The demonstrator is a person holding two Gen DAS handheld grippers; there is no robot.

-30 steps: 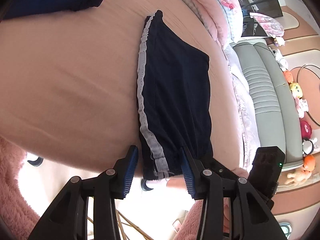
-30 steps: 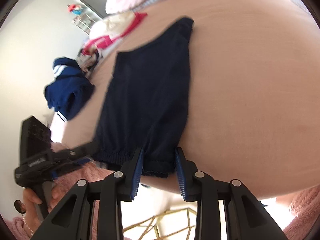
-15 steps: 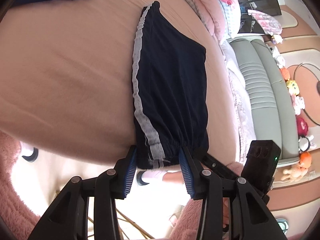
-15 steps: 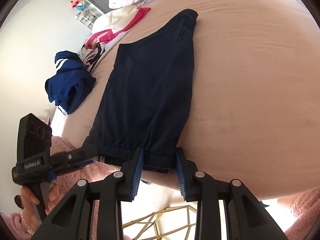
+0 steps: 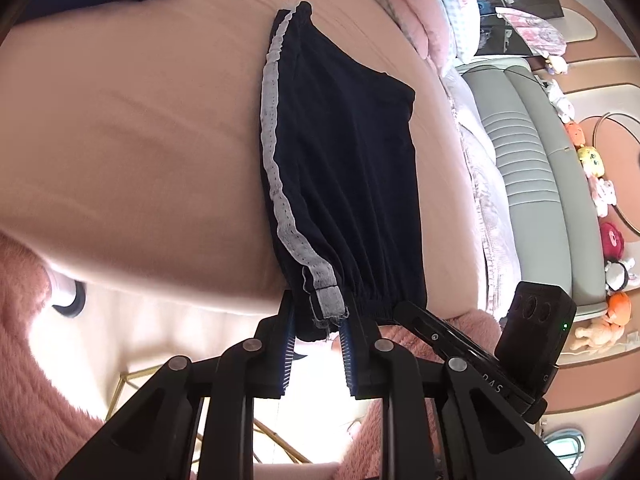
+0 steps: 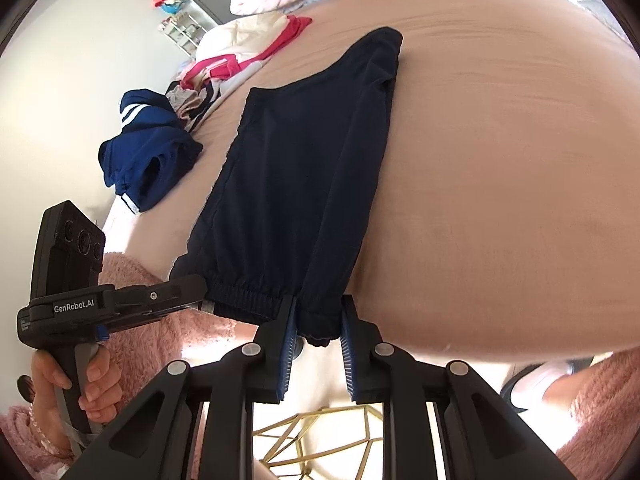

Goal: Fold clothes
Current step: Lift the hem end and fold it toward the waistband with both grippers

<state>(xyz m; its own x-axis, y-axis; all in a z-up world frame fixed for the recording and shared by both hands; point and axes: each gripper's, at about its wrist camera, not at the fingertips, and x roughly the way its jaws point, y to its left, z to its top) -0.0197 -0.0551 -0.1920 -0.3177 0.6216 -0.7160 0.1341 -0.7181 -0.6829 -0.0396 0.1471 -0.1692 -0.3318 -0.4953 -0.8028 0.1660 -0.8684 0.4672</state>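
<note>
Dark navy knit shorts (image 5: pixel 344 168) with a perforated pale-grey side stripe (image 5: pixel 276 160) are lying flat on the smooth peach-pink bed sheet (image 5: pixel 132 140), gathered elastic waistband (image 6: pixel 248 296) hanging at the near bed edge.

Left hand-held gripper (image 5: pixel 318 322) — black frame, ribbed blue pads — is closing its jaws, with the striped waistband corner sitting between them; pads are looking about on the cloth, though full pressure is hard to judge. Right hand-held gripper (image 6: pixel 318 322) is closing likewise around the plain waistband corner, the bunched hem bulging between its pads.

Against the frame a second back: both sets of jaws are standing visibly narrower, and the waistband is lying deeper between the pads; the shorts are keeping the same spread on the sheet.

A crumpled royal-blue garment with white stripes (image 6: pixel 148 156) is lying well apart on the bed, beside a heap of pink-and-cream clothes (image 6: pixel 244 52). A fluffy pink sleeve (image 6: pixel 136 276) is showing behind the left unit.
</note>
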